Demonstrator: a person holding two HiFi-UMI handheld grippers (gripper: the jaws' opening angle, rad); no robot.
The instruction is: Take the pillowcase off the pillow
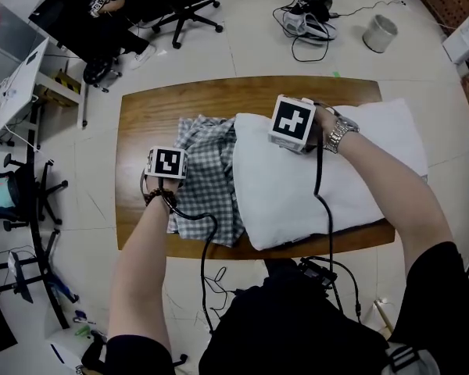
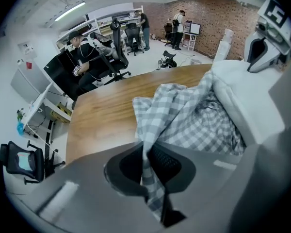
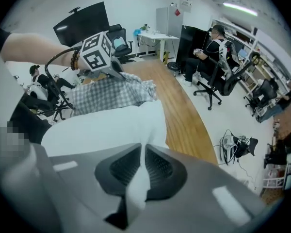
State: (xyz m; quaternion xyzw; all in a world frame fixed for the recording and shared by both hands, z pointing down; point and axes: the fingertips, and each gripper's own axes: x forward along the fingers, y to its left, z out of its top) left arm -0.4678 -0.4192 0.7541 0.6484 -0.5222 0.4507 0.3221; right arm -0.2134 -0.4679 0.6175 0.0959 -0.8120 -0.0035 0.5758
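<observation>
The left gripper (image 2: 148,154) has its fingers clamped on the grey-checked cloth pillowcase (image 1: 207,170), bunched left of centre on the brown wooden counter (image 1: 180,104). The right gripper (image 3: 143,157) has its fingers clamped on the white stuffed pillow (image 1: 320,170). Either thin pinch might slip under pulling.

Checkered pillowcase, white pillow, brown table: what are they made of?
The checkered pillowcase looks like thin woven cloth, probably cotton: it crumples into soft folds. The pillow looks like matte white fabric over soft stuffing; it bulges and dents. The table seems wood or veneer, smooth, with grain streaks.
</observation>
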